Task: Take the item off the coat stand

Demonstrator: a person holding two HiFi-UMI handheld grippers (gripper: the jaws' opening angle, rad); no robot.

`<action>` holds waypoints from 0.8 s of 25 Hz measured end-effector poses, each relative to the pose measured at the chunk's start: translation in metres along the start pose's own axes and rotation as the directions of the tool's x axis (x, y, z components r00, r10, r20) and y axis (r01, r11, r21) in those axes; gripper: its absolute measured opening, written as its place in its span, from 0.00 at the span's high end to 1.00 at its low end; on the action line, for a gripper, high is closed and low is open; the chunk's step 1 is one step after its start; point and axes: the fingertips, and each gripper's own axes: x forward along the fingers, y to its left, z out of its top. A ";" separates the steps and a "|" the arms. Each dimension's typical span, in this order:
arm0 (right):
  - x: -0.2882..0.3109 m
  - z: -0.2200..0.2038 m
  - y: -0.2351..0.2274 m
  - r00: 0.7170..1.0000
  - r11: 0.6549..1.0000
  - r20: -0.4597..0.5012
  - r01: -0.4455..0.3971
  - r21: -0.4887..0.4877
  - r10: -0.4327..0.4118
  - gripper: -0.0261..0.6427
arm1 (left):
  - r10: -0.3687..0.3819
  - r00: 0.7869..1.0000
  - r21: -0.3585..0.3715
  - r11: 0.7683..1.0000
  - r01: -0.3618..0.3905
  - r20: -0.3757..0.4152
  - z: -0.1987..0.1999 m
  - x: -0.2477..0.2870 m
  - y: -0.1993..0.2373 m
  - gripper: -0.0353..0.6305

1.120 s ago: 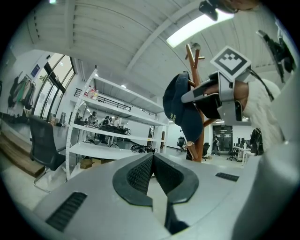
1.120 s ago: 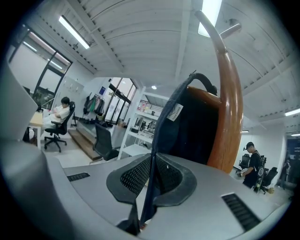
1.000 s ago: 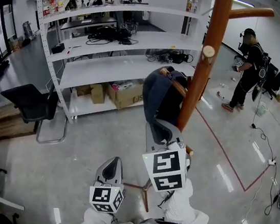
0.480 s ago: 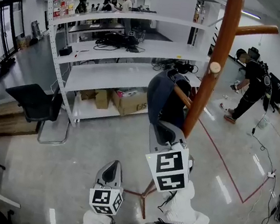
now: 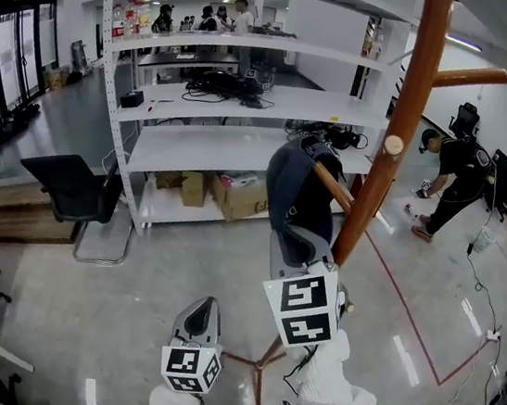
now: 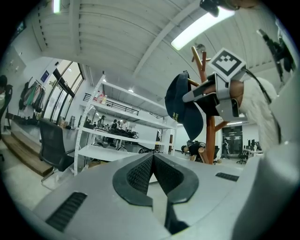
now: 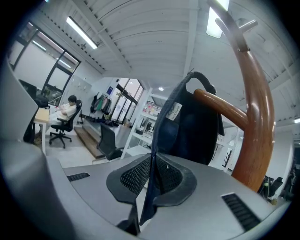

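Polished concrete floor (image 5: 169, 269) fills a workshop, backed by a long white shelving rack (image 5: 224, 146) with cardboard boxes (image 5: 240, 195) on its bottom shelf. A wooden coat stand (image 5: 405, 125) rises at right of centre in the head view, and a black office chair (image 5: 73, 190) stands at left beside the rack. Far right, a person in black (image 5: 449, 173) bends over the floor.

A navy cap (image 5: 288, 188) hangs on an upward-sloping peg (image 5: 333, 188) of the stand, its crown over the peg and its brim pointing down. The right gripper (image 7: 152, 171) is clamped on that brim: the thin dark edge runs straight between its pressed-together jaws. The left gripper (image 6: 152, 161) hangs lower and to the left, well apart from the cap, with its jaws closed together on nothing.

Over the last second only the head view has shifted, so the stand now looks more upright, and the person in black has stepped and bent further. The cap sits on the same peg, and the right gripper's hold looks unchanged. So the grasp seems made but the removal not begun. The cap likely has to travel up and outward along the peg, or the crown could snag on its tip.
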 end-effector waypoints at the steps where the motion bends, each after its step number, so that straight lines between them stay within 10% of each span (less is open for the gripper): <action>1: 0.002 0.001 0.002 1.000 1.000 0.001 -0.006 -0.006 0.006 0.91 | 0.008 1.000 -0.001 1.000 -0.008 0.002 0.000 -0.001 0.002 0.94; 20: 0.005 0.037 0.069 0.974 0.981 0.124 -0.179 -0.079 0.188 0.91 | 0.142 0.990 -0.024 0.990 -0.142 0.022 0.006 -0.029 0.042 0.94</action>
